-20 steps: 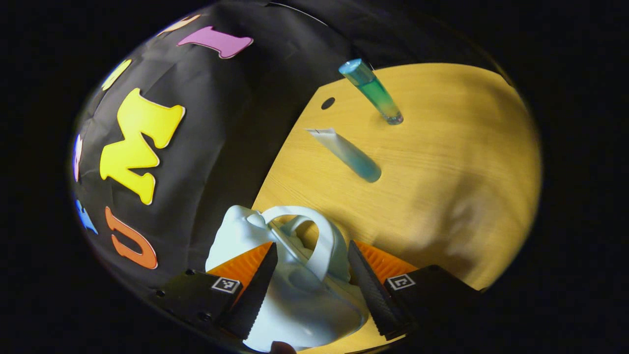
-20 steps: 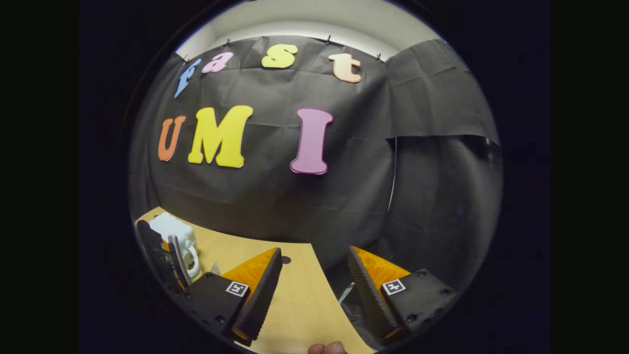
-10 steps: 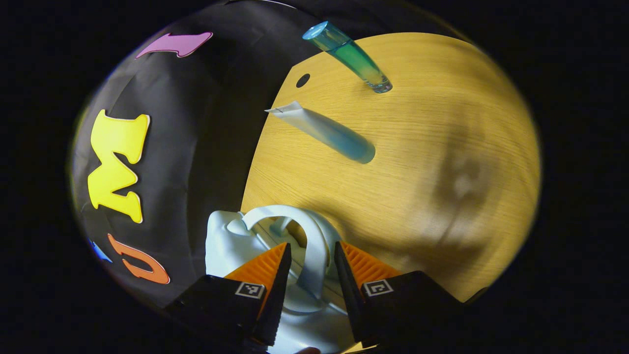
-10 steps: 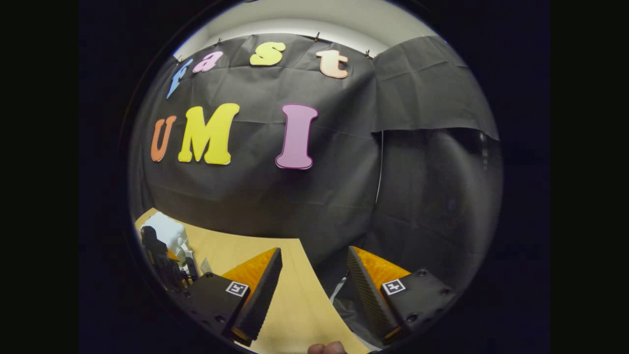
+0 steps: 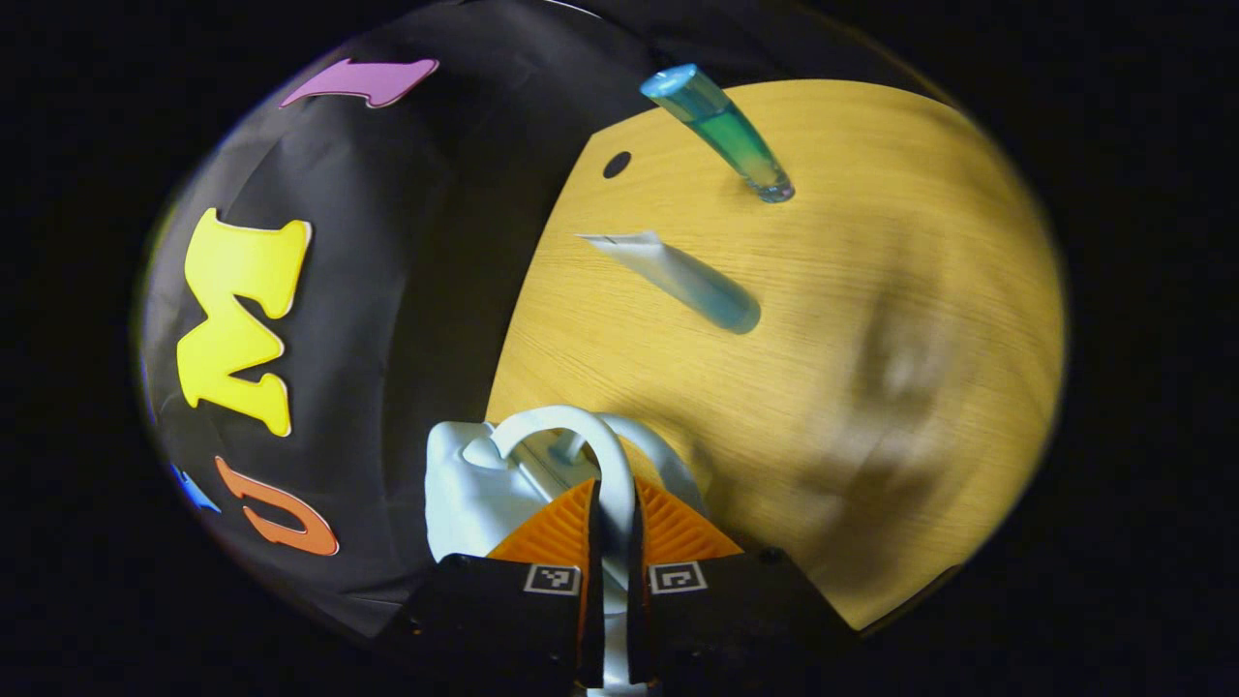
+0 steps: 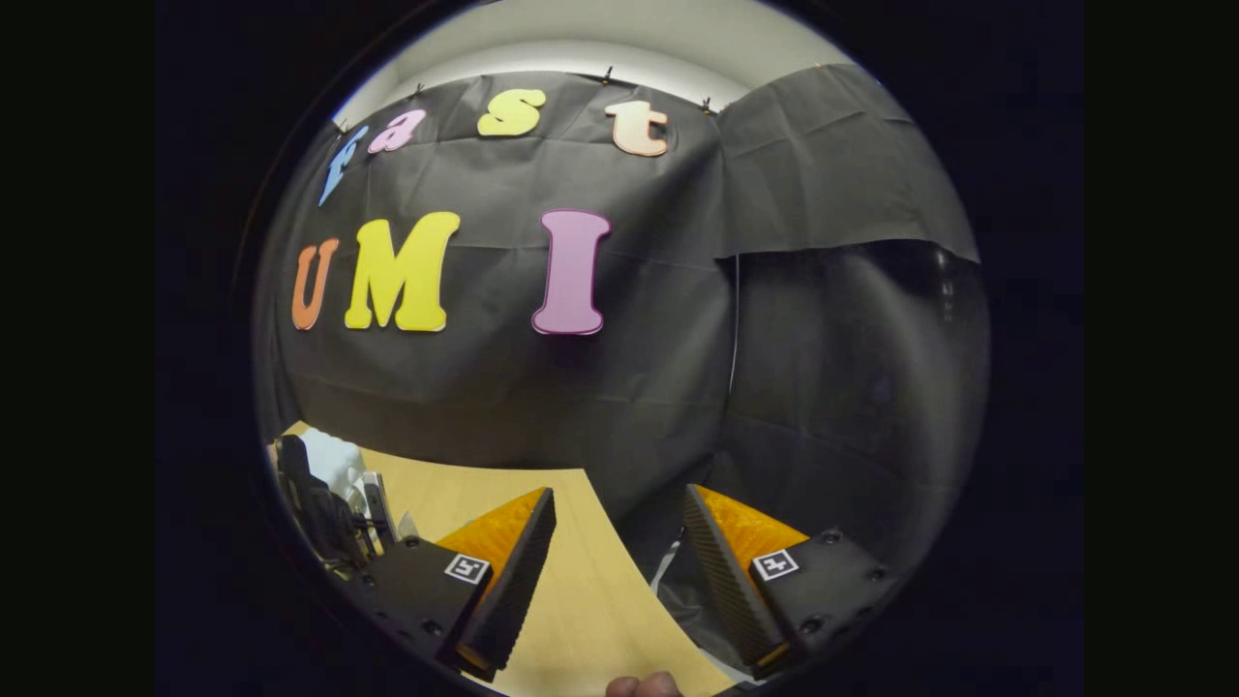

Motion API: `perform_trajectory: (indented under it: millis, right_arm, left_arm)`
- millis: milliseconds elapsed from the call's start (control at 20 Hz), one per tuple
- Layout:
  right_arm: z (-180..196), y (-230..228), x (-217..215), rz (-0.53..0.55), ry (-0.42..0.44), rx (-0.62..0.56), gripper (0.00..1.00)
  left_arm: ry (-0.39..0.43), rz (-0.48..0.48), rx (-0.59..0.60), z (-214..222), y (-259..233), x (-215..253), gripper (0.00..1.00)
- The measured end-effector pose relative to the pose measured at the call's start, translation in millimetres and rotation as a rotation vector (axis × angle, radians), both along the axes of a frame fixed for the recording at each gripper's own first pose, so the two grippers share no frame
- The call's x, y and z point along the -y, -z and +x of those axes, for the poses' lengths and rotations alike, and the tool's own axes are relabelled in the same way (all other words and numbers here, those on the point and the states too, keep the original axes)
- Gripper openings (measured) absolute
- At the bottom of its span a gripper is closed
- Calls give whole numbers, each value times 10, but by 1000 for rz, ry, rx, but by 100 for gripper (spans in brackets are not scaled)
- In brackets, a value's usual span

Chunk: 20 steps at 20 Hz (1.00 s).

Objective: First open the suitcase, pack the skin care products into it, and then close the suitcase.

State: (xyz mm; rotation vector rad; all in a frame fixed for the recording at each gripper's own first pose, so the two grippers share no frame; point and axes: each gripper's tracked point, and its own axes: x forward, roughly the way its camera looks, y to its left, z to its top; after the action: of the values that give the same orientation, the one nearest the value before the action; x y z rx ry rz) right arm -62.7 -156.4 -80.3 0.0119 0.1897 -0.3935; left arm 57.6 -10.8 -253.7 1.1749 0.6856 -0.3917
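A small pale suitcase [image 5: 465,484] stands at the table's edge by the black cloth wall. Its arched handle [image 5: 552,424] rises between the fingers of my left gripper [image 5: 612,489], which is shut on the handle's right side. Further along the wooden table [image 5: 871,242] a blue-white tube [image 5: 682,283] lies flat, and beyond it a blue-green bottle [image 5: 721,131] stands upright. My right gripper [image 6: 619,496] is open with nothing in it, over the table's far edge. In the right gripper view the suitcase [image 6: 334,455] and the left gripper [image 6: 319,508] sit at the far left.
A dark round hole [image 5: 617,164] marks the table's corner near the tube. The black cloth wall [image 6: 629,387] hangs close behind the table's edge [image 6: 581,600]. A fingertip [image 6: 639,685] shows at the bottom of the right gripper view.
My left gripper's fingers have drawn together from wide open onto the suitcase handle. The right gripper has drifted slightly and stays open.
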Motion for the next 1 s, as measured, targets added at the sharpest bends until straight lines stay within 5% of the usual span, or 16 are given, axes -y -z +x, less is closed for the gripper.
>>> perform_trajectory:
  millis: [100, 400, 700, 1000]
  right_arm:
    - [19, -47, -94, -2, -16, 11, 80]
    - [145, -214, -547, -14, -105, 40, 80]
    - [394, -476, -1173, -38, -237, 72, 80]
    - [527, -634, -1767, -64, -346, 78, 79]
  left_arm:
    - [-20, -67, 38, 11, -226, -51, 4]
    - [-107, -212, 211, 9, -1062, -490, 3]
    - [-325, -413, 496, -46, -1890, -1645, 2]
    - [-486, -580, 620, -148, -1906, -2808, 3]
